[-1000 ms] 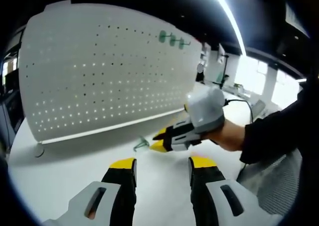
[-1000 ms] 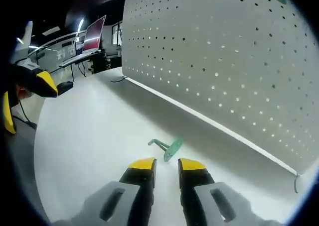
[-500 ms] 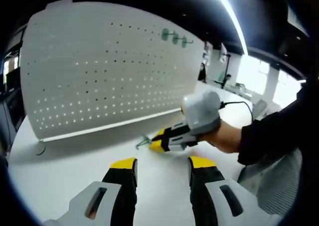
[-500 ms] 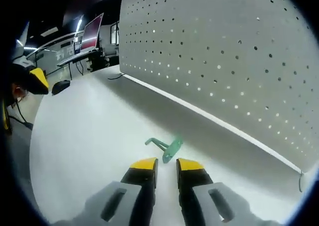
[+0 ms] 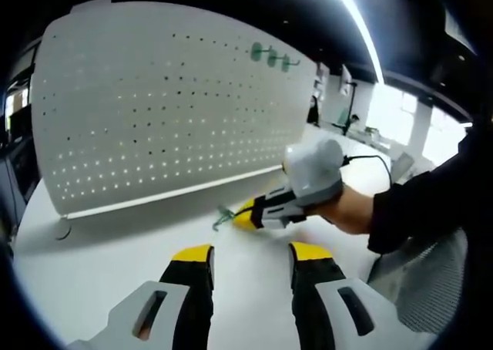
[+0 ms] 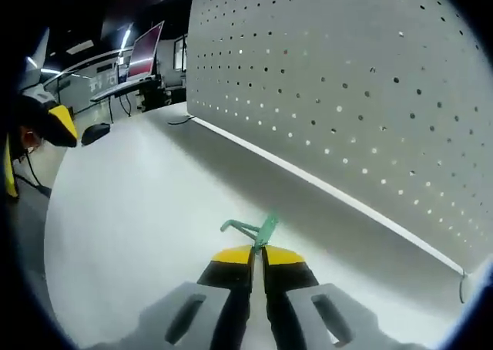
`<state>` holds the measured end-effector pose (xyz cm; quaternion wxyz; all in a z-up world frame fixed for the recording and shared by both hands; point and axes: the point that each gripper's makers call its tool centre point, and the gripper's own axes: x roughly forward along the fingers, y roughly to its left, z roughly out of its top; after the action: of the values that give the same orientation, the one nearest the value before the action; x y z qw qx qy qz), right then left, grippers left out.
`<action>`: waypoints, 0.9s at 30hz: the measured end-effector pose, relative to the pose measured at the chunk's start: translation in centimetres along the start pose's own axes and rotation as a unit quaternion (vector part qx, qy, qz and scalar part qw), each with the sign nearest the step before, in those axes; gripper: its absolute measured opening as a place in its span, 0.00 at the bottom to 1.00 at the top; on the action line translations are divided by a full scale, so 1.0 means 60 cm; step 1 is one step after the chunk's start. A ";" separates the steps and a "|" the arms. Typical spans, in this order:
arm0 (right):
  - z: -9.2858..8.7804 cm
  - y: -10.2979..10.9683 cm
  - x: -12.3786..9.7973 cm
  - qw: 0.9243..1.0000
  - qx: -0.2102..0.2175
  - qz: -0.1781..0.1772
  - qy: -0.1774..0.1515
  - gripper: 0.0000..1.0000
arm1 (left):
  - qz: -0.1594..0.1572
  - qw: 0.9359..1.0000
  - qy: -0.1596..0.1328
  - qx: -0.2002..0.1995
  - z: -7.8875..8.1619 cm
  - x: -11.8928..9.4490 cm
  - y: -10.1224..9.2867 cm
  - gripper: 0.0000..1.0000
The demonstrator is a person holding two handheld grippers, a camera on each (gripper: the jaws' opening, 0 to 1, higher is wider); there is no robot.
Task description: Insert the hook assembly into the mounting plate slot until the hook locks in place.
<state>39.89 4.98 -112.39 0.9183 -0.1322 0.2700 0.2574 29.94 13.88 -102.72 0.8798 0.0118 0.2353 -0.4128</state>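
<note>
Here, right gripper [image 6: 257, 255] clamped on the green hook [image 6: 254, 230], yellow tips pinched together at lower centre of the right gripper view, flat end of the hook nipped between them, bent rod sticking out toward the left of the frame. Hook sitting just above the white table [image 6: 131, 203], contact with the surface impossible to judge. Beyond it, across the upper right, white pegboard [image 6: 347, 80] standing upright on the table, rows of small holes lit from behind.

In the left gripper view, left gripper [image 5: 250, 256] open at bottom centre, jaws well apart with bare table [image 5: 92, 273] between them, holding nothing. Right gripper [image 5: 248, 213] reaching in from the right of the frame, carried by a hand [image 5: 347, 211] in a dark sleeve, yellow tips touching the hook [image 5: 223, 217] just right of centre, near the foot of the pegboard [image 5: 154, 103]. High on the board, toward upper centre-right, three green hooks [image 5: 269, 56] already mounted in a row.
</note>
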 end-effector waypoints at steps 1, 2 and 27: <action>0.003 -0.001 -0.001 1.000 -0.002 -0.001 -0.002 0.02 | 0.000 1.000 0.000 0.000 0.000 0.000 0.000 0.39; 0.004 -0.002 -0.002 1.000 -0.003 -0.002 -0.003 0.02 | 0.000 1.000 0.000 0.000 0.000 0.000 0.000 0.39; 0.001 -0.010 0.009 1.000 -0.014 -0.009 0.002 0.02 | -0.003 1.000 0.003 0.000 -0.003 0.000 -0.001 0.38</action>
<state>40.63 4.73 -112.58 0.9184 -0.1481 0.2666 0.2523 29.83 13.85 -102.86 0.8779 0.0121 0.2377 -0.4156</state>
